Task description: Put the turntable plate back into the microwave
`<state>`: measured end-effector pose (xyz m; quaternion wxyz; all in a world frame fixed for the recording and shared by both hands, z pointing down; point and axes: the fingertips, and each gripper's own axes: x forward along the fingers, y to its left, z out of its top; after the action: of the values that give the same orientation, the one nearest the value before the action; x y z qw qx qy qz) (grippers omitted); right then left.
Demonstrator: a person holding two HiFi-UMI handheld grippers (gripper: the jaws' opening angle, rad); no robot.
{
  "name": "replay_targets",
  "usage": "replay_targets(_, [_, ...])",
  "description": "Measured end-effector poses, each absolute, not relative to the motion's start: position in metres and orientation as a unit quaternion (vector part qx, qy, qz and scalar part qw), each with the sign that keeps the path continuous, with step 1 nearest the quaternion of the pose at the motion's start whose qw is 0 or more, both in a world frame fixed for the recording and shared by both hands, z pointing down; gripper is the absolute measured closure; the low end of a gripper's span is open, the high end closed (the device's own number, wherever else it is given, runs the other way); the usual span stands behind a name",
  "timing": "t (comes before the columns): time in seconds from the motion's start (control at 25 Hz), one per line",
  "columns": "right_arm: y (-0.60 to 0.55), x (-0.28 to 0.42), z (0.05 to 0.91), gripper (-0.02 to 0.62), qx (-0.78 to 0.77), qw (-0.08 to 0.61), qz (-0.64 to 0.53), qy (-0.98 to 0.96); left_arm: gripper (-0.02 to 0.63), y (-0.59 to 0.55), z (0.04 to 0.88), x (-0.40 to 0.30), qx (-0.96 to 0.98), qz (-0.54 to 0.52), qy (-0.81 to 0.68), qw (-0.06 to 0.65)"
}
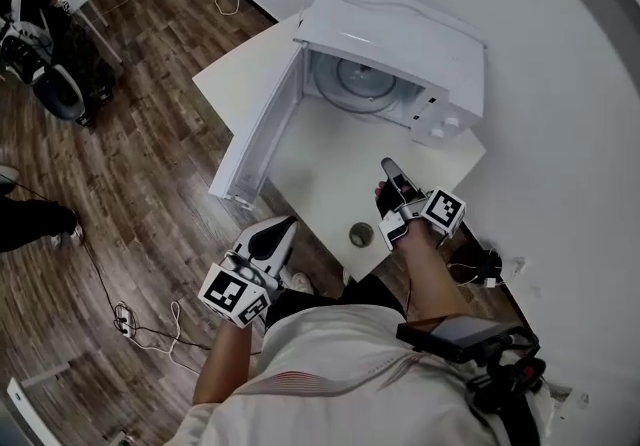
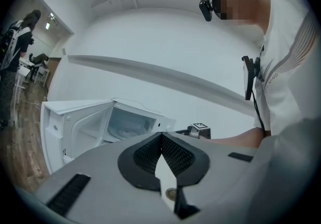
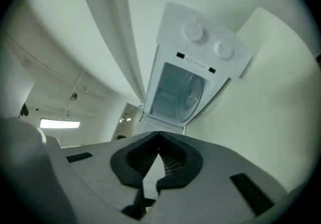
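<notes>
The white microwave (image 1: 400, 44) stands on the white table (image 1: 320, 174) with its door (image 1: 262, 124) swung wide to the left. The glass turntable plate (image 1: 355, 79) lies flat inside the cavity. My right gripper (image 1: 387, 166) hovers over the table in front of the microwave, shut and empty. It faces the open cavity (image 3: 175, 92), where the plate (image 3: 193, 90) shows. My left gripper (image 1: 285, 224) is shut with nothing in it, off the table's near-left edge and below the door. From there the open microwave (image 2: 90, 127) is at the left, with the plate (image 2: 125, 130) inside.
A small round metal piece (image 1: 361, 234) sits near the table's front edge. The open door overhangs the table's left side. Cables (image 1: 130, 319) trail on the wooden floor. Another person (image 1: 30, 34) and chairs are far off at the left. A white wall runs behind the microwave.
</notes>
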<state>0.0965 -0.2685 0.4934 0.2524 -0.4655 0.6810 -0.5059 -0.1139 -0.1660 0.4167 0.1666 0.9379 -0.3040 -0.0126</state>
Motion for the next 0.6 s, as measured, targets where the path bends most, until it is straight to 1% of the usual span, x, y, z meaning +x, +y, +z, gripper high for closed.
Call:
replay_targets(0.16, [-0.220,0.106,0.448,0.591,-0.479,0.255,-0.439,0.716,0.594,-0.146,0.408,-0.106,0.952,-0.008,-0.265,0.154])
replay_targets(0.32, [-0.176,0.107,0.402,0.591,-0.492,0.240,-0.371,0.750,0.595,-0.136,0.392,-0.096,0.961,-0.006,-0.241,0.133])
replay_targets(0.44, [-0.150,0.110,0.378,0.591,-0.510,0.212,-0.321,0.769,0.595,-0.131,0.376,-0.088,0.965,-0.013,-0.232,0.120])
replay_targets(0.6, [-0.127,0.103,0.351,0.591,-0.523,0.153,-0.244,0.802,0.595,-0.123,0.362,-0.080,0.968,-0.011,-0.228,0.103])
